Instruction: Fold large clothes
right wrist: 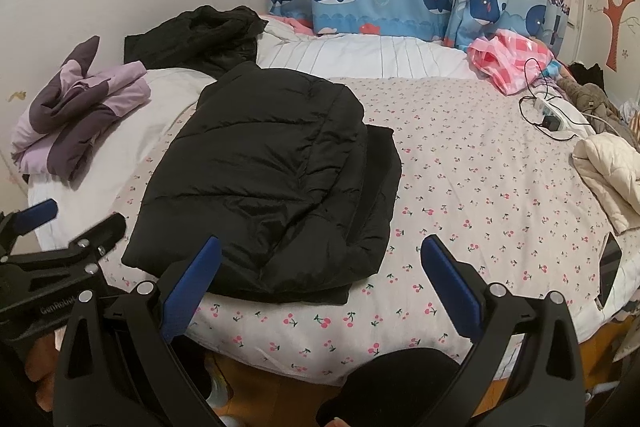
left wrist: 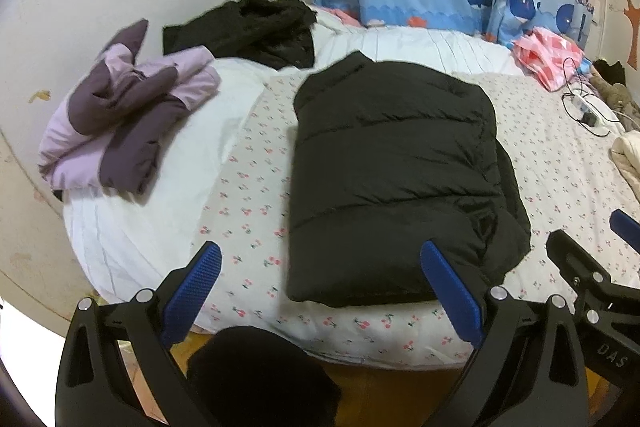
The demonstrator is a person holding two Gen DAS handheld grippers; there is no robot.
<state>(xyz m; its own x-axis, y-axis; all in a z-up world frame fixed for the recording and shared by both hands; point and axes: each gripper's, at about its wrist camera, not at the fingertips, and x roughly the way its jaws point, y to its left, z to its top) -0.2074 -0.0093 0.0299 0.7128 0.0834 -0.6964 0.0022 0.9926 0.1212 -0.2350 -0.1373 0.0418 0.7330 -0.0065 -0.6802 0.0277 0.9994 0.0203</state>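
Two tools agape, left tool (left wrist: 320, 291), right tool (right wrist: 320, 287), above bed edge (right wrist: 320, 355)

We see a cherry-print bed (right wrist: 460, 179) carrying a folded black puffer jacket (right wrist: 272, 187), lilac-purple coat (right wrist: 76, 111), cream quilted jacket (right wrist: 608, 171).

Your left gripper (left wrist: 320, 287) and right gripper (right wrist: 320, 285): black moulded frames with triangular cut-outs, silver round screw heads at the joints, ribbed blue finger pads (left wrist: 194, 291), white lettering on each body.
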